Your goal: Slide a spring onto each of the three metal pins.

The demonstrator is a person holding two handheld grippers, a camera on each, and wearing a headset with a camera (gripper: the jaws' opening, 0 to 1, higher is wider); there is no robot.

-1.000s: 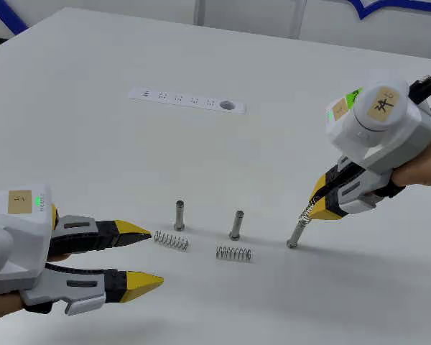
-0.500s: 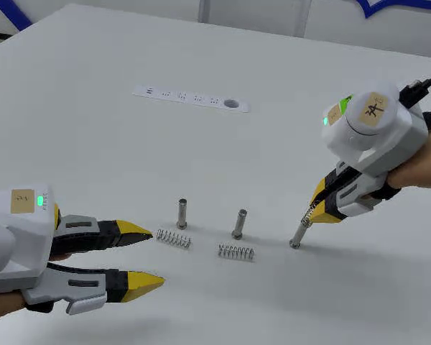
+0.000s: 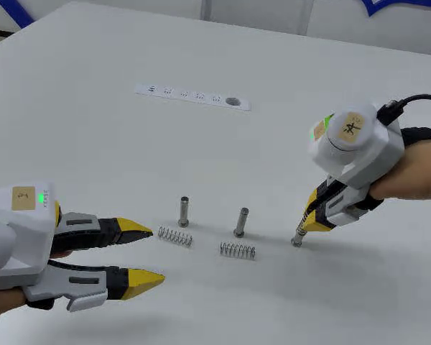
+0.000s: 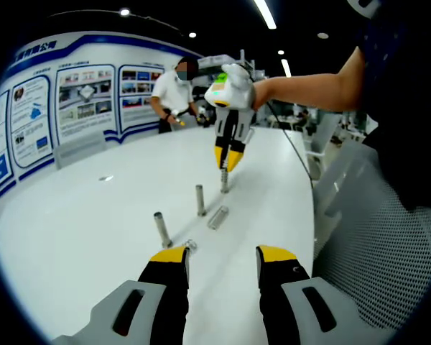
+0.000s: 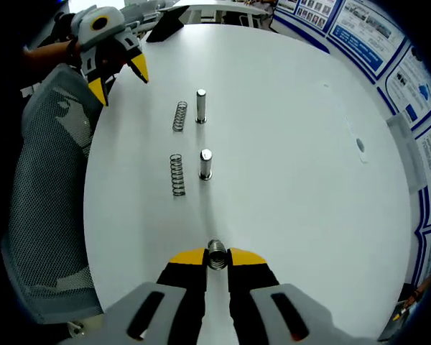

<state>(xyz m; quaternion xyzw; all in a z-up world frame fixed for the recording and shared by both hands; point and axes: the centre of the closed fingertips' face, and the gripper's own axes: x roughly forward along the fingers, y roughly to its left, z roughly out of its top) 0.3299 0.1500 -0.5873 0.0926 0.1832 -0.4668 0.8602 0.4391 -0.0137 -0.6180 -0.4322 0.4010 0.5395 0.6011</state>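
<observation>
Threading 1st spring onto pin nearest tabletop's right edge, right claw is clenching it; left claw is hanging released. Nxt likely: pushing it down, letting go; 2 springs lying loose beside other pins.

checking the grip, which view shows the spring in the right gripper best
The right gripper view: the spring sits end-on, close, between the tips of the right gripper. The head view shows it side-on but small, partly behind the tips, above a pin. The left gripper view shows it far and tiny.
</observation>
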